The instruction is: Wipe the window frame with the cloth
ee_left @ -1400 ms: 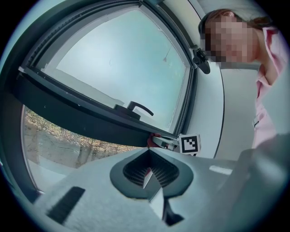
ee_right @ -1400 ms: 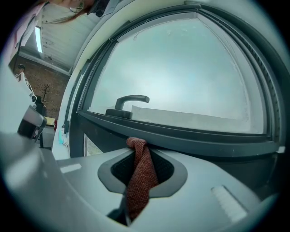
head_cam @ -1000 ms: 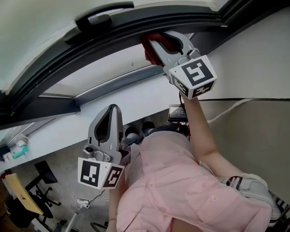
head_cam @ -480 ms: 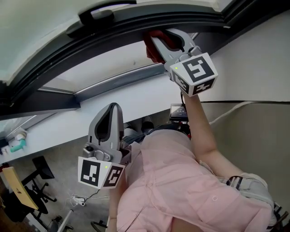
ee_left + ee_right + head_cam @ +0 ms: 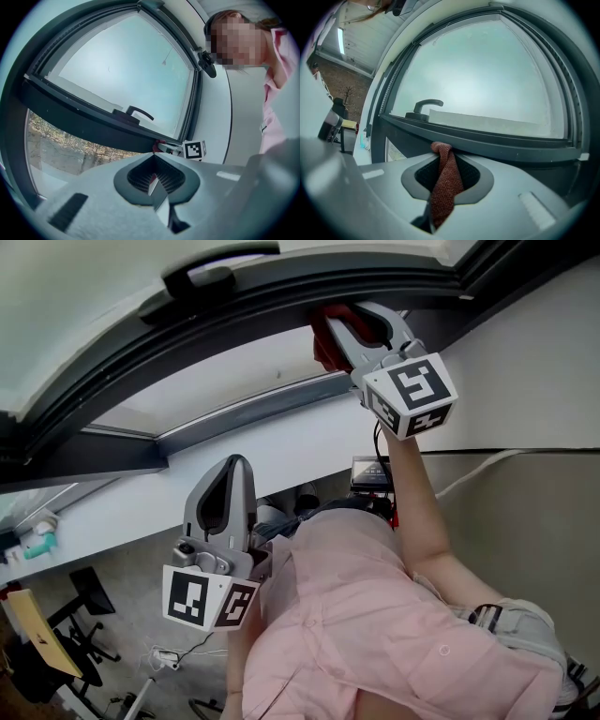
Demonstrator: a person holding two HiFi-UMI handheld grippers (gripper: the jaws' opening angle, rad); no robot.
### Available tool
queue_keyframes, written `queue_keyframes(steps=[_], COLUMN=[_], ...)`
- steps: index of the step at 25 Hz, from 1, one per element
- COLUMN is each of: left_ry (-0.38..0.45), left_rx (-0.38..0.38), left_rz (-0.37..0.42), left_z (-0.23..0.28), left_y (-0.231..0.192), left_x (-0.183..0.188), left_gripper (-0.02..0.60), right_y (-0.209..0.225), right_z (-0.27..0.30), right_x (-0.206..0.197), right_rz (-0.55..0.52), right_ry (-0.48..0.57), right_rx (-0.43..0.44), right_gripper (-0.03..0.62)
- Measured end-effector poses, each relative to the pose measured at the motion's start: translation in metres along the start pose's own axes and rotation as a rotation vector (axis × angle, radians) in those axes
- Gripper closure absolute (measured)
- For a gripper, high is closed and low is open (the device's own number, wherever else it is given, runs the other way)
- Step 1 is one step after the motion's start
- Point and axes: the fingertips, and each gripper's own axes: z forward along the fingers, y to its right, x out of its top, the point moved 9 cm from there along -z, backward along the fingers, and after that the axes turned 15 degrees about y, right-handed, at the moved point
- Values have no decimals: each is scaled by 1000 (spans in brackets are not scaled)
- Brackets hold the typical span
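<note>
Shift: right gripper [image 5: 330, 326] is sliding a bit further right along the window frame [image 5: 246, 298] vs 1 s ago; left gripper [image 5: 234, 463] isn't budging.
Right jaws: clamping hard on the cloth [image 5: 446, 180], no daylight btwn pads and fabric.
Cloth: rust-red knit, running up btwn the jaws as a narrow strip; its top end is bunching and pressing against the dark bar of the frame, to the right of the handle [image 5: 426, 104].
Right arm: reaching up high, marker cube [image 5: 412, 395] facing the head cam, wrist coming up out of the pink shirt [image 5: 375, 615].
Left jaws: sitting together, gripping nothing.
Left position: hanging low by the person's chest, just beside the shirt, tip pointing up toward the window, well apart from frame and cloth.
Frame: dark grey, curving across the top of the head view, pale glass [image 5: 487, 84] beyond it.
Left gripper view: looking up at the window, catching the right gripper's cube and a bit of red at the frame's lower corner.
Floor: office chair [image 5: 89, 601] showing far below at bottom left.
</note>
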Motion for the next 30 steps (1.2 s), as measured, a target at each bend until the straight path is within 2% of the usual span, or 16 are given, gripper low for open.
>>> queue_keyframes(steps=[10, 24, 30], left_ry=[-4, 2, 5], left_rx=[-23, -19, -15], left_rz=[-9, -6, -7], left_z=[7, 7, 6], left_y=[3, 6, 6], left_x=[0, -2, -2], left_gripper=[584, 584, 584], right_y=[22, 45, 60], right_z=[-14, -29, -39], right_x=[-1, -4, -6], right_rz=[3, 19, 30], right_ry=[-9, -8, -9], right_rx=[-83, -154, -213], right_gripper=[533, 533, 533])
